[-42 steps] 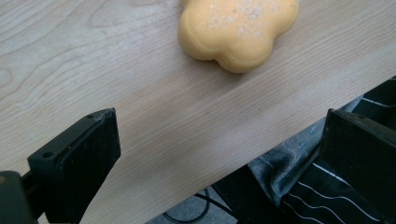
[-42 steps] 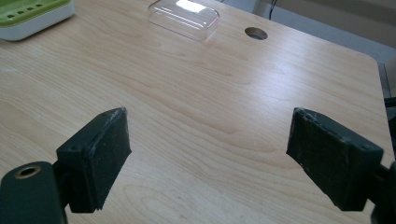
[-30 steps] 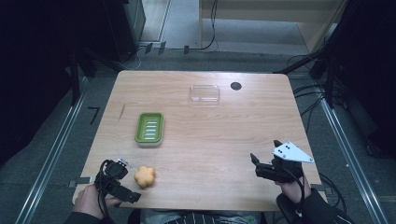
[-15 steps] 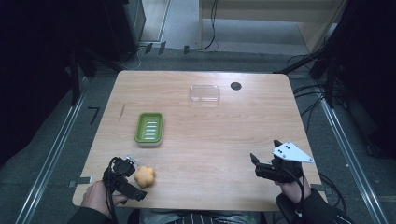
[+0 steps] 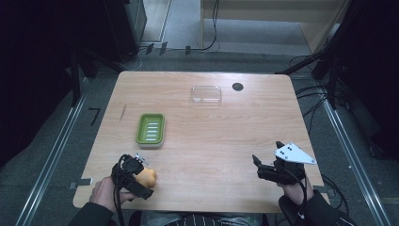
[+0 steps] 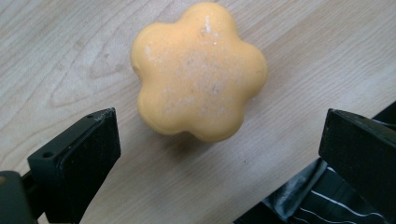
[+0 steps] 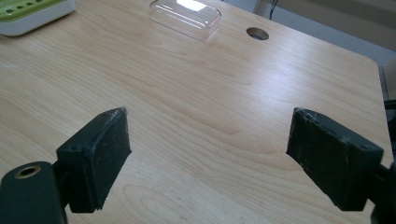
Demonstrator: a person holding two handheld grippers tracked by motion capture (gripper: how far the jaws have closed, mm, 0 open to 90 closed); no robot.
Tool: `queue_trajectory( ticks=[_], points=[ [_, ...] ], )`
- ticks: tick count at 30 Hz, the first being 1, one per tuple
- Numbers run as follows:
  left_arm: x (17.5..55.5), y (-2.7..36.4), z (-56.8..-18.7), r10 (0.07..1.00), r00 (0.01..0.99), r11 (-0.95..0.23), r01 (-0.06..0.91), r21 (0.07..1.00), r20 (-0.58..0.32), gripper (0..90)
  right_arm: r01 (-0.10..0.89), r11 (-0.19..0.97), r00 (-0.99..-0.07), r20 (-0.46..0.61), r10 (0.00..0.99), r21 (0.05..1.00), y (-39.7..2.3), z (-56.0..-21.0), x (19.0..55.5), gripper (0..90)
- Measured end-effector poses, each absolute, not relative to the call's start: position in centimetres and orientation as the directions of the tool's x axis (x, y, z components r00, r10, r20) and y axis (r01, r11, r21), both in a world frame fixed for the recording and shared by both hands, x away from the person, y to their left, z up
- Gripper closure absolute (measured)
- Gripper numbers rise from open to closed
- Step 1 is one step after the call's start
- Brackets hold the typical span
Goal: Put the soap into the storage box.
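Left gripper lined up on the soap, jaws wide.

The left gripper (image 5: 139, 181) hangs over the flower-shaped orange soap (image 6: 198, 70) near the front-left edge of the table (image 5: 216, 141), jaws spread, nothing gripped. I'd say: settle lower, centre the soap between the pads, close gently across its lobes so it doesn't squirt out. The green soap dish (image 5: 150, 129) sits a little farther up the table, the clear lid (image 5: 206, 94) well beyond. The right gripper (image 5: 268, 167) waits open at the front right.
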State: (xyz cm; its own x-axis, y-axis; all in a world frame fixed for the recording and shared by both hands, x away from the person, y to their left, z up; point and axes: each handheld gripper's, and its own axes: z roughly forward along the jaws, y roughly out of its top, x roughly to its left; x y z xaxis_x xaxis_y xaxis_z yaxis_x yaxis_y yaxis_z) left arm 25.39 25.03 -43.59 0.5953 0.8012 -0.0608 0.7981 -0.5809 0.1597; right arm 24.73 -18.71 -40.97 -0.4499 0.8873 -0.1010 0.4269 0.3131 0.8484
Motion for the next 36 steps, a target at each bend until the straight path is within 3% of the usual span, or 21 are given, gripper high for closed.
queue_trajectory(
  ticks=[4,6,25,36],
  points=[
    [25.6,24.9,-43.8,0.784,0.618,-0.606,0.781,0.154,-0.051,0.0,0.429,0.313,-0.447,-0.101,0.889,0.847,-18.7,-41.0,24.8,13.7],
    [25.7,24.8,-43.9,0.772,0.633,-0.619,0.769,0.16,-0.056,6.7,0.431,0.31,-0.446,-0.099,0.89,0.847,-18.7,-41.0,24.8,13.7],
    [26.2,24.3,-44.4,0.765,0.644,-0.642,0.756,0.125,0.03,28.9,0.429,0.32,-0.453,-0.105,0.885,0.845,-18.7,-41.0,24.8,13.7],
    [26.1,24.0,-44.8,0.753,0.655,-0.658,0.745,0.112,0.067,32.3,0.429,0.321,-0.454,-0.106,0.885,0.844,-18.7,-41.0,24.8,13.7]
  ],
)
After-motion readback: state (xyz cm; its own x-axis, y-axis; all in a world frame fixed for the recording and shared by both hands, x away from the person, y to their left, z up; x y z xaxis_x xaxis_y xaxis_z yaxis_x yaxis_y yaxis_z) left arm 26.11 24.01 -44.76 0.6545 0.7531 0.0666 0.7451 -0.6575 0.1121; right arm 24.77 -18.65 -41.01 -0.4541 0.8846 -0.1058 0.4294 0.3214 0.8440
